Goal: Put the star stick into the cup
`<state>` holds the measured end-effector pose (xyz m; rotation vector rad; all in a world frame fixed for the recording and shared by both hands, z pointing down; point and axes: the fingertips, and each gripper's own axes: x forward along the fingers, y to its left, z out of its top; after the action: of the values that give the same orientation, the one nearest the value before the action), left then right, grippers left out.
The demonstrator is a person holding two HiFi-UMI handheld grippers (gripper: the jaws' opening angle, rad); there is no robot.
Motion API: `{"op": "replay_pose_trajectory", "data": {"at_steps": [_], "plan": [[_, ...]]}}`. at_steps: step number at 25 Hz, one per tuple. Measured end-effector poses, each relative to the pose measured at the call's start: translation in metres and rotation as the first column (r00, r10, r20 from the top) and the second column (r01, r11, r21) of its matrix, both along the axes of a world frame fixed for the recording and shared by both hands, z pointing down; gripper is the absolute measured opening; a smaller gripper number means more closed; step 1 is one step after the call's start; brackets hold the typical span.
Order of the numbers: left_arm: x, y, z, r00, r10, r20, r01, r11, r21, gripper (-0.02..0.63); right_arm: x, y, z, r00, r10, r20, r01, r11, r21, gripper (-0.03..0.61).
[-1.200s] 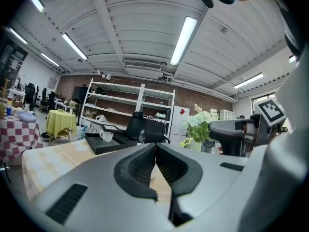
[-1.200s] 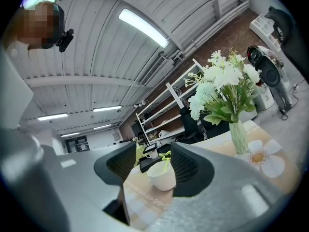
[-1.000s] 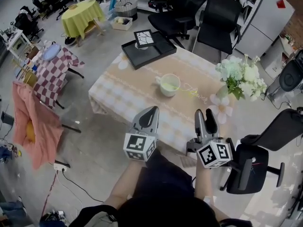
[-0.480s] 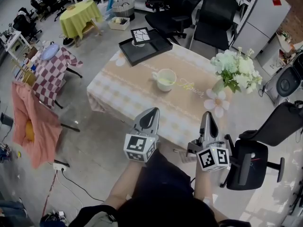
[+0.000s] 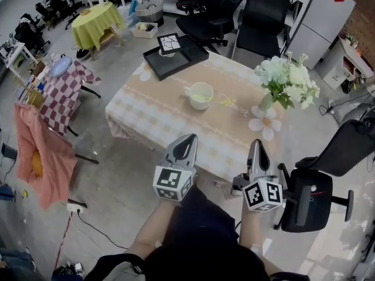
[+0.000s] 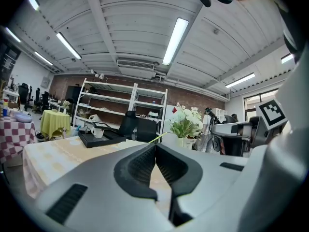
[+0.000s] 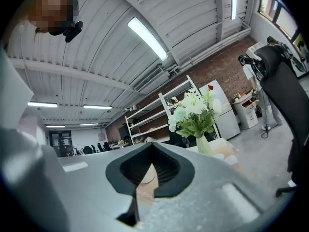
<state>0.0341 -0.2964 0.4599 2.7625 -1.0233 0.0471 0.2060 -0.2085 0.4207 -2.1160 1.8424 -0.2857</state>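
A pale green cup (image 5: pixel 199 95) stands in the middle of the table with the beige checked cloth (image 5: pixel 152 113). Just right of it, a thin yellow star stick (image 5: pixel 232 103) lies flat on the cloth. Both grippers hover short of the table's near edge, over the floor and far from the cup. In the head view my left gripper (image 5: pixel 187 141) is shut with nothing in it, and my right gripper (image 5: pixel 256 146) is shut and empty too. The left gripper view shows jaws meeting at the tip (image 6: pixel 155 144), with the stick (image 6: pixel 161 137) as a thin line behind. In the right gripper view the gripper (image 7: pixel 152 145) has its jaws touching as well.
A black tray (image 5: pixel 183 60) holding a white mug sits at the table's far corner. A vase of white flowers (image 5: pixel 286 81) and a flower-shaped mat (image 5: pixel 264 123) are at the right end. A black office chair (image 5: pixel 309 196) stands close on my right, with more chairs behind the table.
The right gripper's jaws, open a second ago, have shut with nothing between them. Both grippers have shifted a little and the table sits slightly higher in the head view.
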Motion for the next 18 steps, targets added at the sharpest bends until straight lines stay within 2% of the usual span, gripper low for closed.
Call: {"op": "replay_pose_trajectory", "data": {"at_steps": [18], "plan": [[0.009,0.022,-0.007,1.000,-0.014,0.000,0.014,1.000,0.017,0.011,0.006,0.019,0.006,1.000,-0.020,-0.009,0.020,0.999,-0.027,0.003]]}}
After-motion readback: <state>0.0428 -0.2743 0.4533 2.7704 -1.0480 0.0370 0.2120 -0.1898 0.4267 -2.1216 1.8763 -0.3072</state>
